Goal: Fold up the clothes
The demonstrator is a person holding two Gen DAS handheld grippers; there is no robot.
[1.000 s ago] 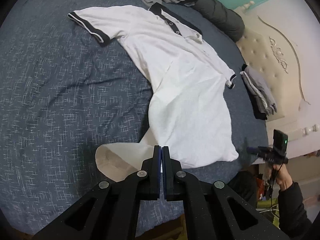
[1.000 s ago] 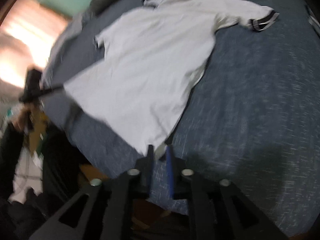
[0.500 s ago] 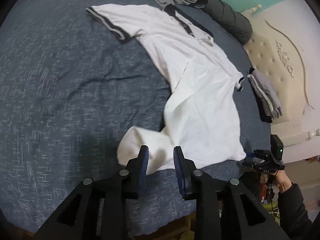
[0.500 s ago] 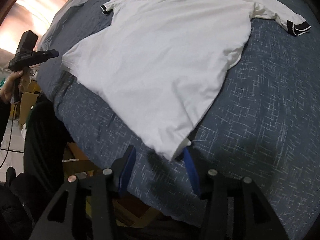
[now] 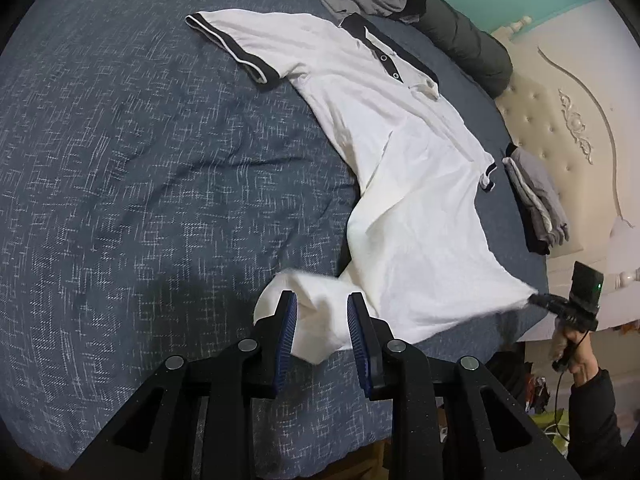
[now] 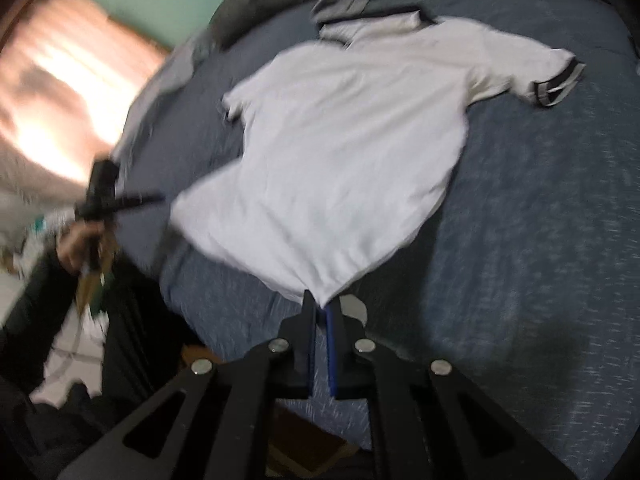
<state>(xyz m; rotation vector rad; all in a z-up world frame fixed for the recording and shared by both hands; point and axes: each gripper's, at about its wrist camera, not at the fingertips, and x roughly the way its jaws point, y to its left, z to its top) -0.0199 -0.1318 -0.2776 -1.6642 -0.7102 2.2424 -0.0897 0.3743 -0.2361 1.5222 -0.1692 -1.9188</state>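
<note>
The right gripper (image 6: 322, 310) pinched the white dark-collared polo shirt's (image 5: 404, 168) hem corner, tautening it; the left gripper's (image 5: 320, 312) fingers stood spread.

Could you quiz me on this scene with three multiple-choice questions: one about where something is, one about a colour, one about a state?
1. Where does the folded pile lie?
A. on the bed near the headboard
B. on the floor
C. on top of the shirt

2. What colour is the shirt collar?
A. red
B. dark
C. yellow

3. How is the left gripper?
A. open, with the shirt hem between its fingers
C. out of sight
B. shut on a pillow

Answers:
1. A, it sits on the blue bed cover beside the cream headboard.
2. B, collar and sleeve bands are dark against white cloth.
3. A, the blue pads stand apart around the hem corner.
</note>
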